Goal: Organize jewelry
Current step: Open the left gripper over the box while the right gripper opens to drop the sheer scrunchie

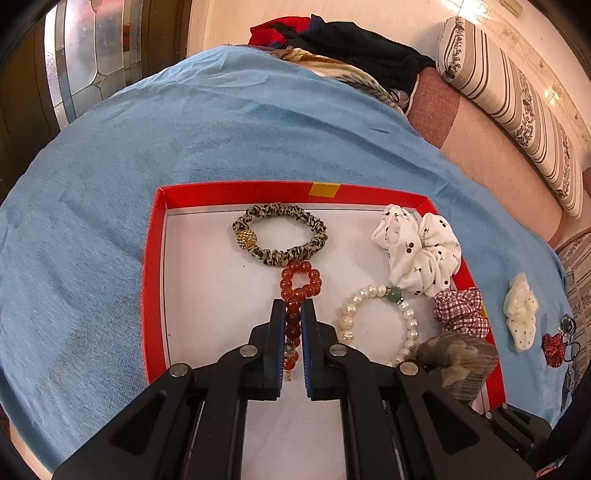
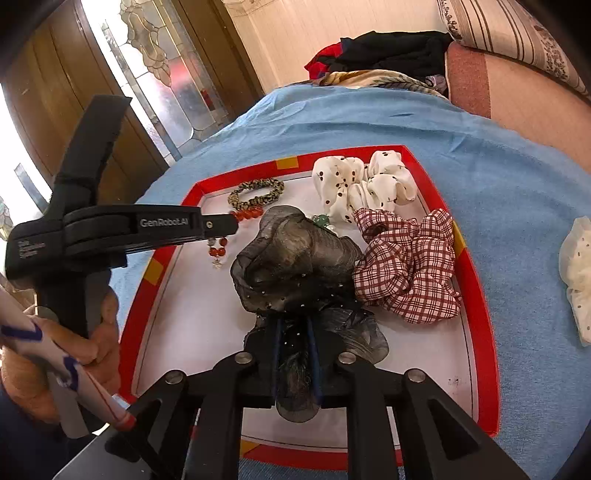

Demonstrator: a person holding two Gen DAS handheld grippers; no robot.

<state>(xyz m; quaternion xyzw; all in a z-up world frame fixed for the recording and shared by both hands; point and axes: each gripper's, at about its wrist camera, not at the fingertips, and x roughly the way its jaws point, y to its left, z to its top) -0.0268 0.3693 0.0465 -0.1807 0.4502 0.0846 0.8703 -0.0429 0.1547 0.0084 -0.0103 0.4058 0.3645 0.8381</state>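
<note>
Amber-red glass bead bracelet [image 1: 295, 295]: pinched in left gripper [image 1: 292, 306] jaws, inside red-rimmed white tray [image 1: 151, 258].
Grey-black sheer organza scrunchie [image 2: 295, 258]: clamped in right gripper [image 2: 295, 328] jaws.

A blue cloth [image 1: 221, 140] covers the bed and serves as the landmark: beyond its far edge lies a heap of black and red clothes [image 1: 354, 40] against a cream wall [image 1: 221, 22]. To the left of the cloth stands a dark wooden door [image 2: 48, 110] with a leaded glass panel [image 2: 166, 66] that lets in bright daylight. To the right of the cloth a pink mattress edge [image 1: 491, 147] shows, and past it lies a striped, flower-patterned bolster [image 1: 517, 103] along the lit wall.
</note>
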